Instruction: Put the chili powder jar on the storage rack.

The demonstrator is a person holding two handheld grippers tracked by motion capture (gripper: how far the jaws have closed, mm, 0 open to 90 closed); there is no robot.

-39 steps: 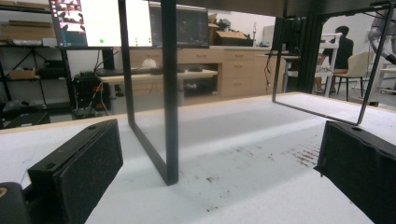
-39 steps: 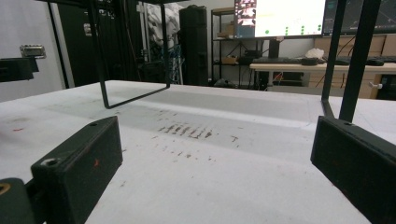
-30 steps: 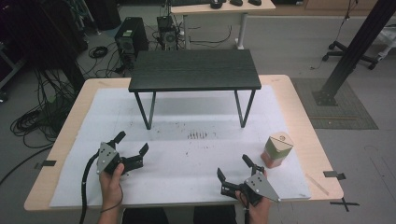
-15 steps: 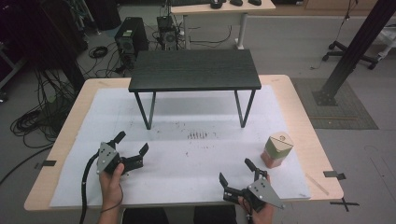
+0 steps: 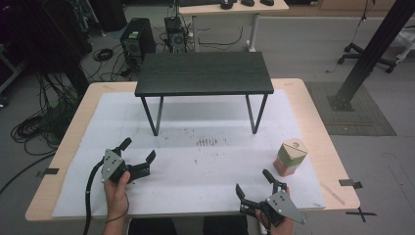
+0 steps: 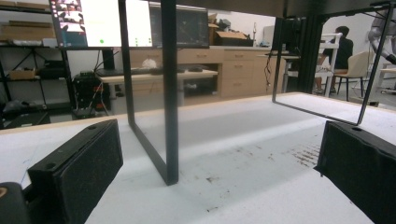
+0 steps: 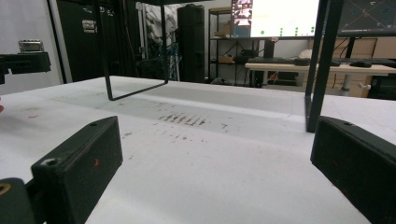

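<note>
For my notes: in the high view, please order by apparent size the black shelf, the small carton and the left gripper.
1. black shelf
2. left gripper, jaws open
3. small carton, looking close to the gripper in size, so this order is unsure

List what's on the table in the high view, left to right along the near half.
Left tongs → dark scuff marks → right tongs → small carton.

Overhead plus two tabletop-level views
</note>
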